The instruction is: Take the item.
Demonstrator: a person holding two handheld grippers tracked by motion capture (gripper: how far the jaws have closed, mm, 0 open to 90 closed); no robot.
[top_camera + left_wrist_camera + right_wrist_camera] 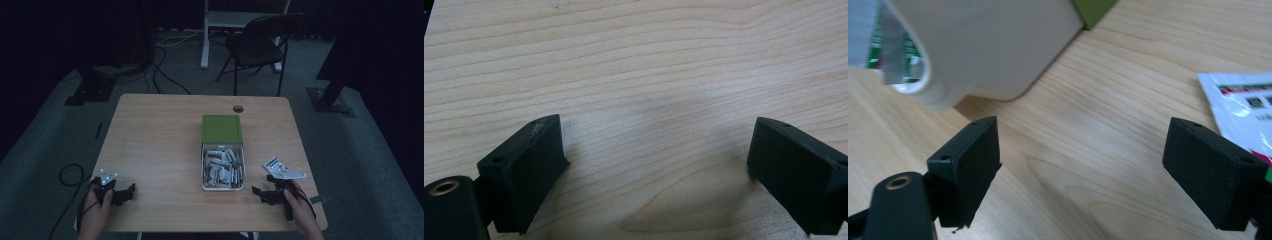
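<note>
At the near edge of the pale wooden surface [160, 130], I hold both tongs low. A white box [222, 167] with its green lid [221, 128] flipped back sits just ahead-left of my right tongs [1083, 175], nothing barring the way. A loose white sachet [276, 165] with red and green print (text too small to read) lies flat just ahead-right of those tongs, its long axis running diagonally, away and towards the box. Right tongs gape wide, empty. Left tongs [656, 175], well apart from the box, also stand wide open over bare wood.
</note>
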